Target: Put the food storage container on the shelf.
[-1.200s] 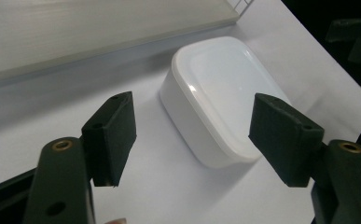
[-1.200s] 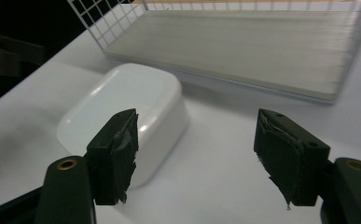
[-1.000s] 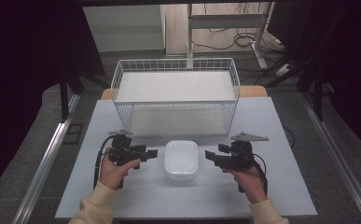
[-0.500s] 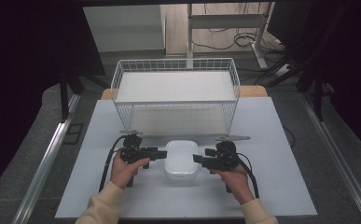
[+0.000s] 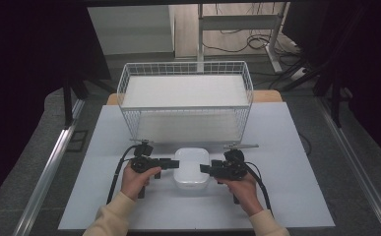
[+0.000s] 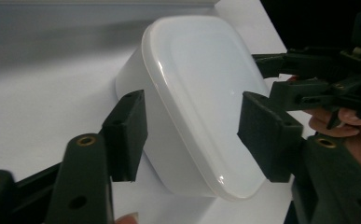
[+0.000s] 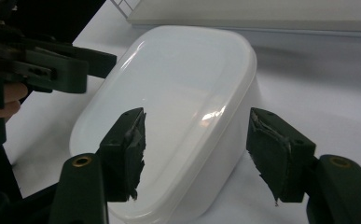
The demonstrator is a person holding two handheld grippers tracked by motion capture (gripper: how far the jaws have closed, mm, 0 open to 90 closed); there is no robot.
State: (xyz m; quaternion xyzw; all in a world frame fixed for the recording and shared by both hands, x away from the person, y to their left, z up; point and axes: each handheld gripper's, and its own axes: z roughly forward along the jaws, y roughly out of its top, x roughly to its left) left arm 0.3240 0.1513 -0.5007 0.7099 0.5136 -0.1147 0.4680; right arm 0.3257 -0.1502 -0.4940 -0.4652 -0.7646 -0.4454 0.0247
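A white lidded plastic container [image 5: 191,168] sits on the white table [image 5: 286,147], in front of the wire basket. My left gripper [image 5: 170,163] is at its left side and my right gripper [image 5: 206,169] at its right side, both pointing inward at it. In the left gripper view the container [image 6: 201,98] lies between the open jaws of my left gripper [image 6: 194,133], with gaps at both pads. In the right gripper view the container [image 7: 173,112] likewise lies between the open jaws of my right gripper [image 7: 199,151]. The other hand's gripper shows beyond the container in each gripper view.
A white wire basket [image 5: 185,98] with a white liner stands at the back of the table, just behind the container. Cables [image 5: 116,172] trail from both grippers toward the front edge. Bare table surface lies left and right of the hands.
Both grippers have moved inward from the sides and now flank the container, jaws open around its ends. The container has not moved.
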